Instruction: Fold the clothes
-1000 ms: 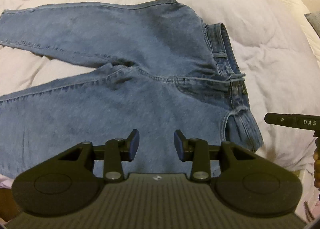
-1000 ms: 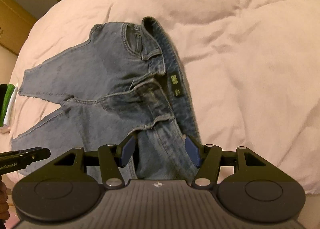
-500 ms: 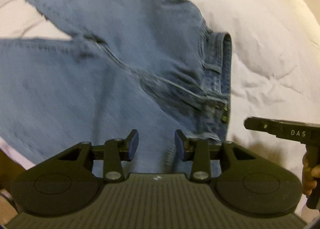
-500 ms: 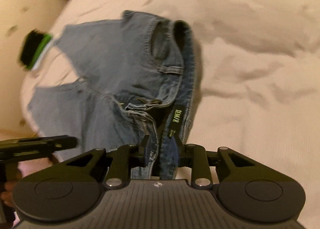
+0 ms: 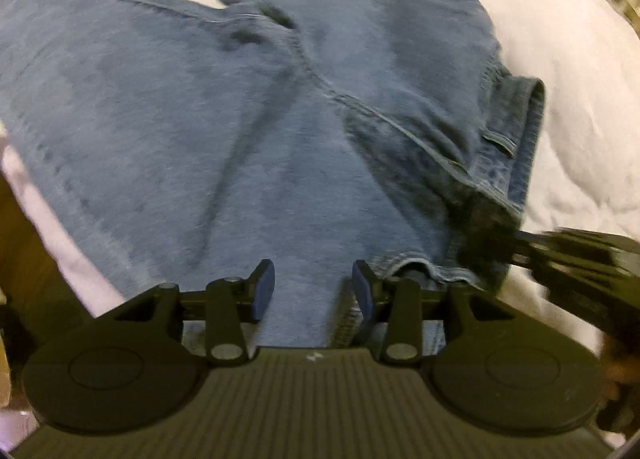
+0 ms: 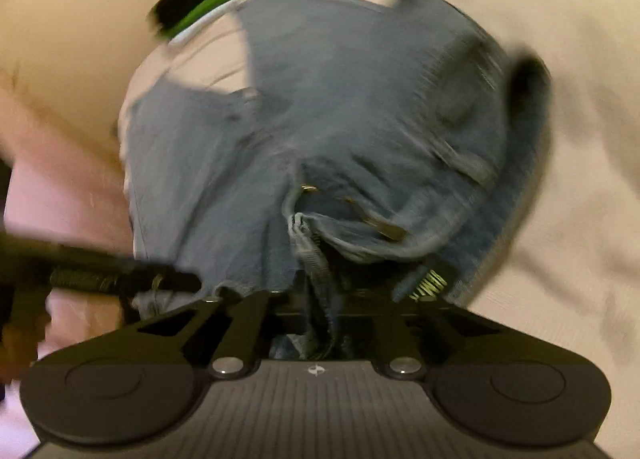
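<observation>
Right tongs (image 6: 316,323) clamp the jeans (image 6: 340,131) at the waistband; left tongs (image 5: 313,291) hover spread wide above denim on the bed (image 5: 580,71).

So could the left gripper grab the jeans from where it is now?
Probably yes: the left gripper has its jaws open with the jeans spread right ahead between them, nothing blocking.

1. We cannot see the leg ends of the jeans (image 5: 280,131): the left wrist view cuts them off at its top and left edges.
2. The right gripper (image 6: 316,299) has its fingertips buried in waistband denim, so we cannot see the pads.
3. In the right wrist view, motion blur smears the far black and green object (image 6: 188,3) beyond telling.
4. The waistband label (image 6: 430,283) is too blurred to read.
</observation>
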Tool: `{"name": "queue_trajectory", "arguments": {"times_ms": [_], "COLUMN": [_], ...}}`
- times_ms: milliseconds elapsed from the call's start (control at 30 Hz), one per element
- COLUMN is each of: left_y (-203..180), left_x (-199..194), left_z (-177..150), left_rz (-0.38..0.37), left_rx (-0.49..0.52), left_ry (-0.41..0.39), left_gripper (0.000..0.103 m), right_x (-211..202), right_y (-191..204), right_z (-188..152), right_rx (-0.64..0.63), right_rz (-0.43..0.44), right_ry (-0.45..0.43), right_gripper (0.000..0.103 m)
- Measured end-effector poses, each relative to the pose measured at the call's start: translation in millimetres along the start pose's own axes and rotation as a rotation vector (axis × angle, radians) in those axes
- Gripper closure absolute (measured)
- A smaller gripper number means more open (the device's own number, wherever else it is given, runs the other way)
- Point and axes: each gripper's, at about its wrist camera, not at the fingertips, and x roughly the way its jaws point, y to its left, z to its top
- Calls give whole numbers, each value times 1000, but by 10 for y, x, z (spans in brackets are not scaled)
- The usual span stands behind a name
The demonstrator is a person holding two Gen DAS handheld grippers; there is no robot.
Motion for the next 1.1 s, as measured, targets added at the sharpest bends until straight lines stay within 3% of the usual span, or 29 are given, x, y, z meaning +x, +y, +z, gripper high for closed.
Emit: {"name": "queue_trajectory", "arguments": {"times_ms": [67, 167, 333, 367, 467, 500, 833, 967, 1100], "left_y": [56, 58, -191, -253, -390, -428, -600, -620, -654], "left_x": [-23, -25, 198, 252, 313, 324, 376, 526, 614], "left_z": [-17, 2, -15, -28, -68, -73, 410, 580, 673], "left_rz": [-3, -23, -62, -67, -82, -87, -107, -84, -77], "left_rx": [-20, -21, 31, 46, 82, 88, 140, 163, 202], "left_ry": [-10, -24, 10, 21, 26, 26, -52, -59, -53], "left_gripper": [66, 65, 64, 64, 61, 61, 64, 66, 66], "right_x": [-246, -341, 149, 141, -7, -34, -162, -42, 158], "right_y": [139, 90, -707, -773, -817, -821, -796, -695, -680], "right_z": [77, 178, -77, -95, -17, 16, 390, 528, 613], "right_rx": [-13, 25, 406, 442, 442, 414, -60, -285, -446], "right_rz": [40, 14, -77, -74, -77, -96, -384, -472, -525], "right_ry": [-76, -115, 94, 96, 70, 64, 18, -33, -75], "right_gripper": [100, 101, 97, 98, 78, 71, 71, 72, 66]}}
